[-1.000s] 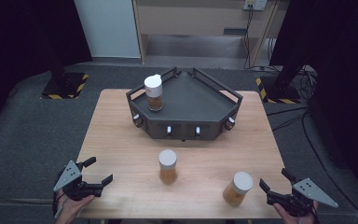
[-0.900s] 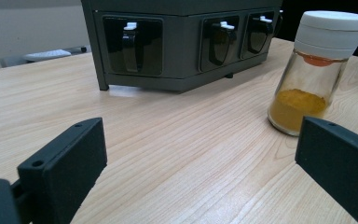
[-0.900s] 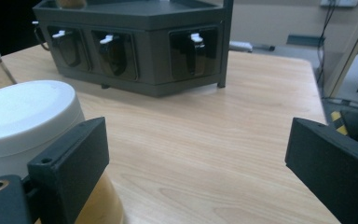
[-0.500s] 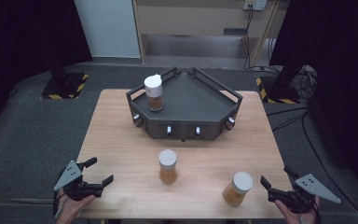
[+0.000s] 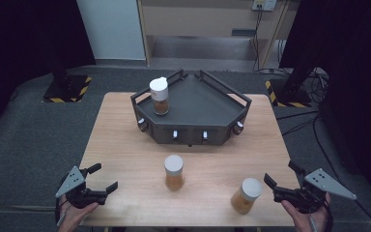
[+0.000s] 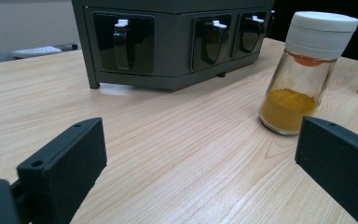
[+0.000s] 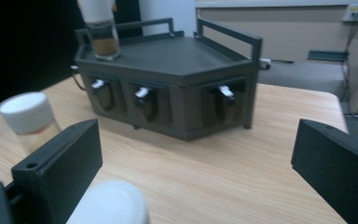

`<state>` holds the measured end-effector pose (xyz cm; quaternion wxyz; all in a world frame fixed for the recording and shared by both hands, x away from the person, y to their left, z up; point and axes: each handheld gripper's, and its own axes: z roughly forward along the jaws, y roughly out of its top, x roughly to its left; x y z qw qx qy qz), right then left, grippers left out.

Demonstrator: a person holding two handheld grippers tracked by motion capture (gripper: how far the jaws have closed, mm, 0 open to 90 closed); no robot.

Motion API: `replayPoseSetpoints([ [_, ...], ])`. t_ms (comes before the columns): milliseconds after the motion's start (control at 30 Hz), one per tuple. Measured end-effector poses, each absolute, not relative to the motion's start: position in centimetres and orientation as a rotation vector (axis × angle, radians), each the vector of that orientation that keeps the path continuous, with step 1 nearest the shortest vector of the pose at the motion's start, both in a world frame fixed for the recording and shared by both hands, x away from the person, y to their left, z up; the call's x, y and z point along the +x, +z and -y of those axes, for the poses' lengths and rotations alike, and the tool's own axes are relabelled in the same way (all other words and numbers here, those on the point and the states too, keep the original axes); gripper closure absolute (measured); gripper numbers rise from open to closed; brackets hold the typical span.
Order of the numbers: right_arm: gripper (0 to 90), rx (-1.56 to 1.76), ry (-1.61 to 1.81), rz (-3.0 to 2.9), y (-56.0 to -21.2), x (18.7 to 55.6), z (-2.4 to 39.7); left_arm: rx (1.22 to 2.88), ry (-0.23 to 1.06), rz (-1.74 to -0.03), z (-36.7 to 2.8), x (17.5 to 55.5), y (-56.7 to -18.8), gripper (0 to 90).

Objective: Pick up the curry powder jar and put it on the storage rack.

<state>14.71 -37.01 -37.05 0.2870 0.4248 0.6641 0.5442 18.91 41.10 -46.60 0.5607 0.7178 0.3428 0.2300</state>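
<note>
Three white-capped glass jars of orange-brown powder are here. One stands on the dark angular rack (image 5: 198, 104), at its left (image 5: 159, 95). One is mid-table (image 5: 174, 171) and one at the front right (image 5: 245, 195). My left gripper (image 5: 104, 177) hovers open at the front left corner, its jaws (image 6: 200, 154) pointing at the middle jar (image 6: 307, 70) and the rack (image 6: 168, 42). My right gripper (image 5: 280, 172) is right of the front jar and apart from it. Its jaws have just been opening and stand wide (image 7: 196, 154) with nothing between them. The jar's blurred cap (image 7: 109, 205) lies below.
The rack has raised rails and a row of small white-tipped hooks (image 7: 142, 93) on its front faces. Bare wood (image 5: 125, 145) lies between rack and front edge. Dark floor surrounds the table, with cables (image 5: 309, 121) at the right.
My right gripper has lifted a little beside the front right jar and its jaws have spread wider. The left gripper and all three jars have stayed put.
</note>
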Motion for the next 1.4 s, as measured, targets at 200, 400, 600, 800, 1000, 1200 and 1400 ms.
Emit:
replayPoseSetpoints([
  [200,0.2,1.102,1.498,-1.828,-35.5,15.8,35.6,1.689,0.539,-0.806,-41.2,18.9,-46.6,0.8],
  [400,0.2,1.064,1.516,-1.877,-34.4,16.6,33.5,1.688,0.539,-0.807,-41.2,18.9,-46.6,0.8],
  [600,0.3,1.002,1.533,-1.94,-33.5,17.4,31.5,1.685,0.529,-0.816,-41.2,19.0,-46.6,0.6],
  [800,0.5,0.962,1.538,-2.022,-33.0,18.7,29.3,1.681,0.524,-0.826,-41.3,19.0,-46.6,0.6],
  [1000,0.8,0.898,1.562,-2.089,-32.9,20.1,26.9,1.677,0.518,-0.833,-41.3,19.0,-46.6,0.5],
  [1200,1.9,0.858,1.583,-2.136,-33.2,21.3,25.1,1.679,0.518,-0.832,-41.3,19.0,-46.6,0.6],
  [1400,2.1,0.827,1.564,-2.188,-33.8,22.3,22.9,1.682,0.517,-0.83,-41.3,19.0,-46.6,0.3],
])
